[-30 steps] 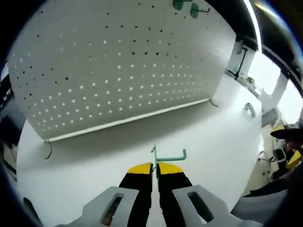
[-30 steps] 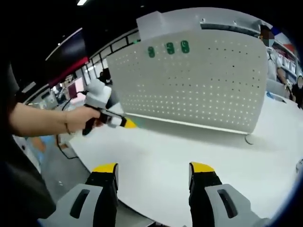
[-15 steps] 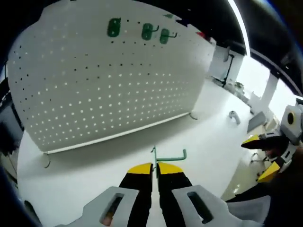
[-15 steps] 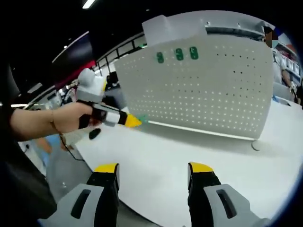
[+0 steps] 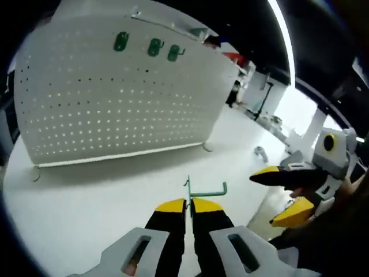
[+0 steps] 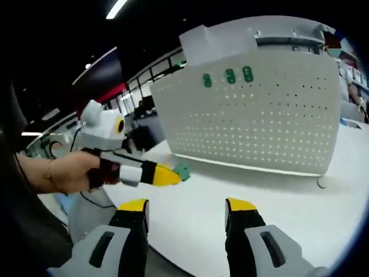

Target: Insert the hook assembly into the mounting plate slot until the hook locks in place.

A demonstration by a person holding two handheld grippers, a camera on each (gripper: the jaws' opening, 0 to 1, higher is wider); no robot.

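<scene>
My left gripper (image 5: 189,203) is shut on a green hook assembly (image 5: 205,188), whose rod sticks out to the right above the yellow tips. Ahead stands the white perforated mounting plate (image 5: 115,98) with three green hooks (image 5: 154,47) near its top edge. In the right gripper view, my right gripper (image 6: 187,206) is open with nothing between its fingers; the left gripper (image 6: 167,175) shows at the left, held by a hand (image 6: 69,173), with the green hook (image 6: 183,170) at its tip. The mounting plate (image 6: 259,121) and its three green hooks (image 6: 230,77) stand beyond. The right gripper (image 5: 288,193) shows at the right of the left gripper view.
A white table (image 5: 86,196) carries the plate, which stands on small wire feet (image 5: 36,172). A small metal hook (image 5: 260,153) lies on the table to the right. The table's front edge (image 6: 167,259) runs just under my right gripper.
The left gripper has risen and swung with the hook in it, so the plate now looks farther and more to the left. In the right gripper view the left gripper has come nearer the middle.
</scene>
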